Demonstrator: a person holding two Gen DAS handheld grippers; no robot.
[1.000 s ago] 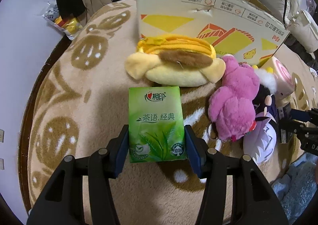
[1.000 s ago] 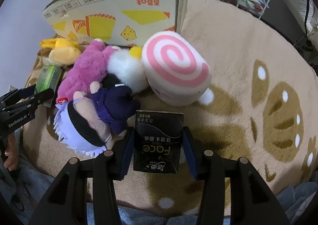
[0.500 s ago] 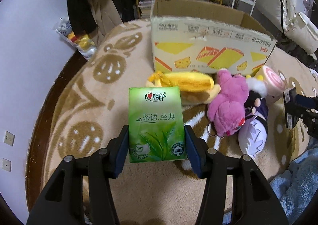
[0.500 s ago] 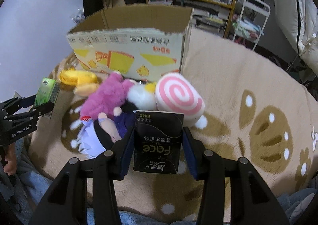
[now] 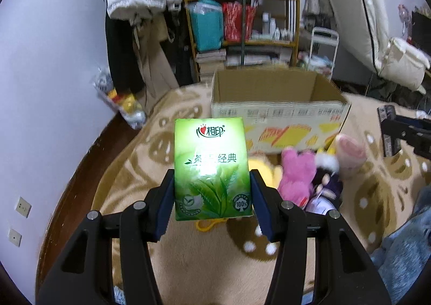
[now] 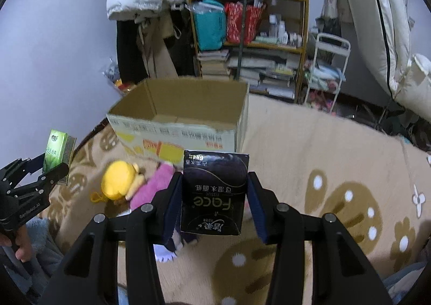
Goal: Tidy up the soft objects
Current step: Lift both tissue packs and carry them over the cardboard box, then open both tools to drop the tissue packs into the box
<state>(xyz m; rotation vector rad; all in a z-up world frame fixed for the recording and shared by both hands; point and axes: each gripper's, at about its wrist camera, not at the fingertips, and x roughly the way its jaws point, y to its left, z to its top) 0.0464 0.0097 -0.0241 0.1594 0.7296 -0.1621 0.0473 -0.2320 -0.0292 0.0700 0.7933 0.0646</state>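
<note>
Gripping a green tissue pack (image 5: 212, 167), the left gripper (image 5: 212, 197) has its jaws closed on the pack's two sides, and the pack stands upright between the blue pads with its leaf print facing the camera. In the right wrist view the same gripper (image 6: 54, 167) shows at the far left edge, the green pack (image 6: 58, 151) raised above the beige patterned rug (image 6: 336, 148); a hand (image 6: 18, 247) shows below it at the handle.

Beyond the green pack an open cardboard box (image 5: 277, 111) stands on the rug, its flaps up and its inside bare cardboard as far as the views show. Just in front of the box lie the soft toys, close together: a yellow plush (image 6: 118, 181), a pink plush (image 5: 297, 178), a small doll in dark clothes (image 5: 327, 183) and a pink-and-white roll cushion (image 5: 350, 148).

Farther right, the right gripper (image 6: 214, 197) has its jaws clamped on a black tissue pack (image 6: 214, 191), held upright with its lettering upside down to the camera. In the left wrist view this gripper (image 5: 404, 132) enters from the right edge, level with the box's front wall. Behind the box a shelf (image 6: 247, 24) crowded with bags, books and bottles stands against the wall.
</note>
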